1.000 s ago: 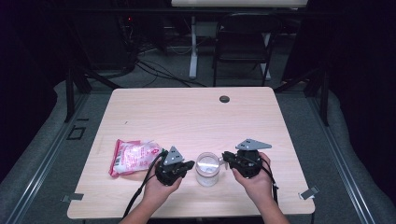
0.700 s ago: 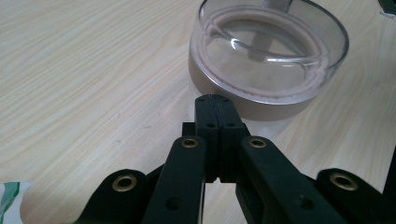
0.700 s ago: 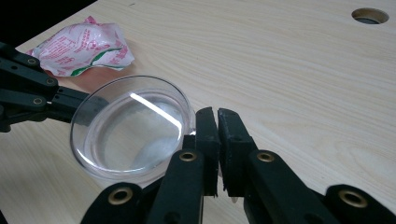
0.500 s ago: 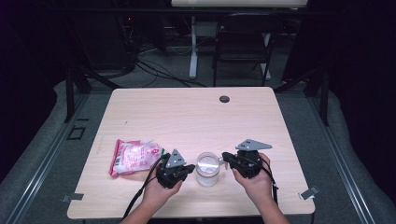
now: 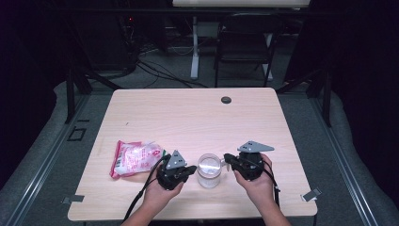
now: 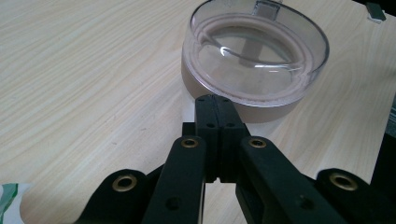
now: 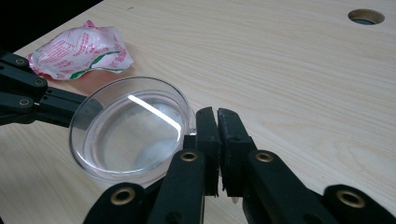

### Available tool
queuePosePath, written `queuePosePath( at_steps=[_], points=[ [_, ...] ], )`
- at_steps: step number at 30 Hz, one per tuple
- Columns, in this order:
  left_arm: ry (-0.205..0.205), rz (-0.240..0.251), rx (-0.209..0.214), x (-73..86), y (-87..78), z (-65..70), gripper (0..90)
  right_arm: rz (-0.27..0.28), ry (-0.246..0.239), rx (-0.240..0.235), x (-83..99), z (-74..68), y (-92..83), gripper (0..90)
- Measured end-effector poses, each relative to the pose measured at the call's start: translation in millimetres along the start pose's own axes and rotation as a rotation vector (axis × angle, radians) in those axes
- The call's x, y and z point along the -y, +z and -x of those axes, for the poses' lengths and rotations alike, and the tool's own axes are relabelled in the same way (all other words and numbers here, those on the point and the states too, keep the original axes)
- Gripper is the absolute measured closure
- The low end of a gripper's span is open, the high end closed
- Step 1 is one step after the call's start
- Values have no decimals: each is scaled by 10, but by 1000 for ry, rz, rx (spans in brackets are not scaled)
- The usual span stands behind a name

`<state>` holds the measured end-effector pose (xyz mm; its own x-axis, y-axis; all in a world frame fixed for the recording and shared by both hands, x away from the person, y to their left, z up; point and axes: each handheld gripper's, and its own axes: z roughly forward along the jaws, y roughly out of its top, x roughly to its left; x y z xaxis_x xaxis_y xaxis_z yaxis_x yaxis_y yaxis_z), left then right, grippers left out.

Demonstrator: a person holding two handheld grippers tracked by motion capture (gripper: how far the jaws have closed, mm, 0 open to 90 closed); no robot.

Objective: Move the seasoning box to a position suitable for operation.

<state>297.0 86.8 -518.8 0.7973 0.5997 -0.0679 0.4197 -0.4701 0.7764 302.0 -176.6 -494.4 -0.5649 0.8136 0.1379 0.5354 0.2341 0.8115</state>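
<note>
The jar (image 5: 208,170) is clear and colourless. Both claws, left (image 5: 192,169) and right (image 5: 227,157), are black with brass-coloured rivets. The packet (image 5: 136,157) is pink-and-white with green trim, print illegible. The counter (image 5: 188,117) is pale woodgrain.

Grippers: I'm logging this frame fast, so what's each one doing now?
Left gripper: jaws closed, holding nothing, tips by the jar.
Right gripper: jaws have just closed, nothing visibly held.

surface: light wood table (image 5: 188,113) | on it: clear jar (image 5: 209,170); pink-white packet (image 5: 134,157) | hole: far edge
</note>
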Motion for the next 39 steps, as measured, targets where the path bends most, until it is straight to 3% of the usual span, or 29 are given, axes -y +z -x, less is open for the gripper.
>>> queuePosePath(
  at_steps=[10, 14, 27, 39],
  points=[
    [-7, 4, 1, -6, -10, -5, 900, 5, 7, 2, 9, 2, -1, 881],
    [-20, 22, 23, -14, -12, -1, 900, 6, 9, 4, 13, 1, 0, 883],
    [-15, 44, 31, -51, -59, 28, 900, 14, -15, 10, 29, -9, -1, 880],
    [-12, 87, 41, -130, -77, 75, 892, 27, -56, -29, 74, -27, -117, 761]
  ],
)
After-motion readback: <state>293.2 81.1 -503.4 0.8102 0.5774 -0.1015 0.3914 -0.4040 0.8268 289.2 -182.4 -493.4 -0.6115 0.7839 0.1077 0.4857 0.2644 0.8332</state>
